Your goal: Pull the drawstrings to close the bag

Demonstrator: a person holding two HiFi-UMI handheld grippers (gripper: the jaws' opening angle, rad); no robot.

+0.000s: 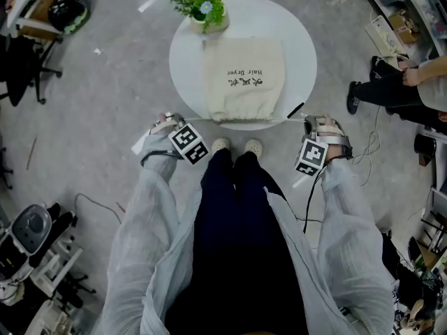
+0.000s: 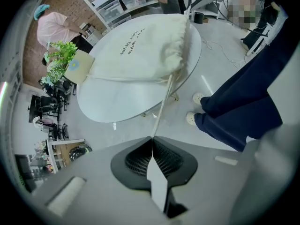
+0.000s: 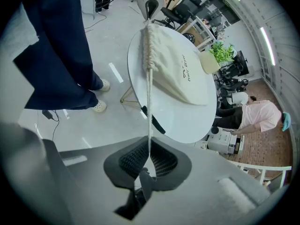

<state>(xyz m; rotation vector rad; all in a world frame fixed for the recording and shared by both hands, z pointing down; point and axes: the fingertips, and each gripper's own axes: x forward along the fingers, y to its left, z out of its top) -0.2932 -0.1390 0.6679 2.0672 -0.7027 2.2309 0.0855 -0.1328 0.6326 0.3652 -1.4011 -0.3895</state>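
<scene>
Looking down in the head view, I see the cream bag [image 1: 244, 79] lying flat on the round white table [image 1: 185, 61], with my left gripper [image 1: 170, 121] and right gripper [image 1: 311, 122] out at each side. In the left gripper view, the jaws are squeezed together on the left drawstring [image 2: 164, 102], which runs tight to the bag's bunched mouth. In the right gripper view, the jaws pinch the right drawstring [image 3: 149, 107] the same way.

"Hair Dryer" on the bag [image 1: 244, 75]
</scene>
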